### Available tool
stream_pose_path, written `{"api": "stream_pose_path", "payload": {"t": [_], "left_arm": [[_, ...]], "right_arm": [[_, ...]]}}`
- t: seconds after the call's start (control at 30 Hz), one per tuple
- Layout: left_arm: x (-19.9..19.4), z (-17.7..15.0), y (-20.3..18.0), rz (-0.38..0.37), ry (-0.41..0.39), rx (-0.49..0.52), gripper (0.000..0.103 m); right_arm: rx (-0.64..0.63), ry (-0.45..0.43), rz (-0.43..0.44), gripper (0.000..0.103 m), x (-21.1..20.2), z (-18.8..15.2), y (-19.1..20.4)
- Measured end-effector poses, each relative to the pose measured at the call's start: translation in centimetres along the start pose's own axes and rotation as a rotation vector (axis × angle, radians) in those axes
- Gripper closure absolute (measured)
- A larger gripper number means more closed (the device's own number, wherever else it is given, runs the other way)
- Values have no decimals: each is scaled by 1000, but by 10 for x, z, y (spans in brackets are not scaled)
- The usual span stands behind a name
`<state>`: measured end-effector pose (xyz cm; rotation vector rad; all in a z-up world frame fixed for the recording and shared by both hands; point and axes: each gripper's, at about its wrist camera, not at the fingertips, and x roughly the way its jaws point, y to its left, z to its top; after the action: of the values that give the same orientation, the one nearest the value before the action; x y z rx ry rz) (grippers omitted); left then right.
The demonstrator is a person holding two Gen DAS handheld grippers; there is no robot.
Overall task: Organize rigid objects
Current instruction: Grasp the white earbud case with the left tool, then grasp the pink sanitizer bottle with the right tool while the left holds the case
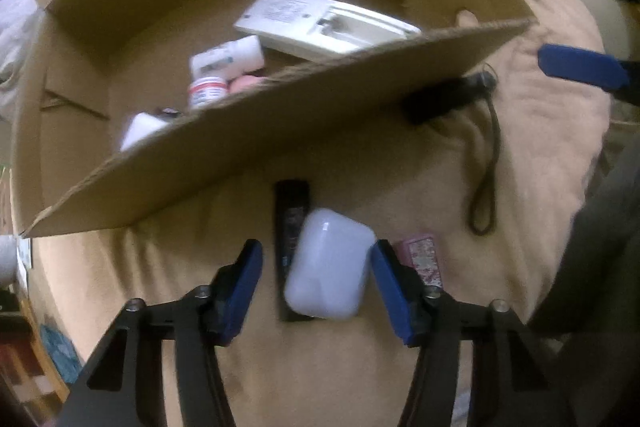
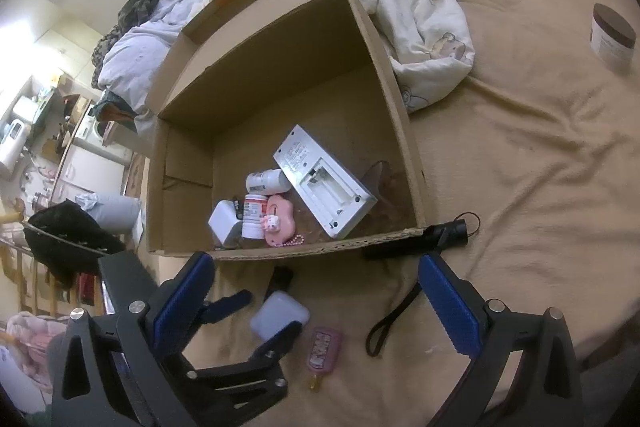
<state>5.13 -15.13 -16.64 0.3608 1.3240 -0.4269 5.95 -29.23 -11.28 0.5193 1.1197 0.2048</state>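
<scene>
The white earbud case (image 1: 329,269) lies on the tan bed (image 1: 540,155), atop a black bar (image 1: 291,211), between the spread left tongs (image 1: 316,283): the 3 o'clock pad is just beside it, the 9 o'clock pad apart. The cardboard box (image 1: 248,131) sits at 12 o'clock. The right tongs (image 2: 316,303) stand spread, empty.

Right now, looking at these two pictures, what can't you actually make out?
- Black stick, left wrist view: the white case lies over part of it.
- Bottle labels, both views: too blurred and small to read.
- Things low in the box, left wrist view: its near wall hides them.
- Left claw: its pads flank the case, but contact is unclear in either view.
- Jar contents, right wrist view: lid on.
</scene>
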Motion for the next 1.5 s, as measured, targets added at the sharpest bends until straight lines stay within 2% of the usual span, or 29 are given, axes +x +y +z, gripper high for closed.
{"api": "stream_pose_path", "payload": {"t": [0.13,0.17,0.2,0.27,0.37,0.43,0.53,0.57,0.6,0.63,0.67,0.73,0.87,1.07,1.13,1.23,1.27,1.4,1.5], "left_arm": [[-1,-2,-12,5,2,62,69],[-3,-2,-10,-10,1,49,78],[-7,-2,-8,-34,0,28,80],[-14,-2,-2,-62,0,-14,82],[-21,-7,15,-79,2,-94,83],[-30,-8,33,-99,-7,-167,84],[-49,-11,49,-6,-55,-200,84],[-53,-13,56,40,-65,-211,84],[-55,-13,61,68,-63,-221,84],[-53,-13,67,86,-49,-236,84],[-49,-14,73,89,-28,-252,84],[-41,-20,86,81,9,-282,84],[-32,-26,88,62,35,-291,84],[-19,-21,75,97,51,-260,84],[-14,-17,74,103,53,-241,84],[4,-19,68,114,100,-220,84],[8,-19,69,113,110,-225,84],[-3,-17,74,99,76,-255,84],[-19,-21,79,102,43,-275,84]], "right_arm": [[-7,13,-7,0,4,0,1],[-10,20,-7,0,5,0,2],[-10,28,0,0,6,-1,2],[6,37,60,0,5,-2,1],[-17,32,8,0,3,-6,3],[-6,74,28,0,8,-8,1],[-34,216,38,0,29,-19,7],[-54,273,48,12,39,-25,11],[-73,330,68,40,48,-32,16],[-78,374,73,50,56,-37,18],[-81,406,56,55,64,-42,19],[-101,445,6,55,75,-49,21],[-135,469,-77,55,89,-55,26],[-190,494,-132,55,106,-62,36],[-205,500,-155,58,113,-63,37],[-253,491,-190,63,117,-64,46],[-266,482,-205,70,118,-63,48],[-306,447,-219,76,111,-67,56],[-314,412,-182,76,101,-66,63]]}}
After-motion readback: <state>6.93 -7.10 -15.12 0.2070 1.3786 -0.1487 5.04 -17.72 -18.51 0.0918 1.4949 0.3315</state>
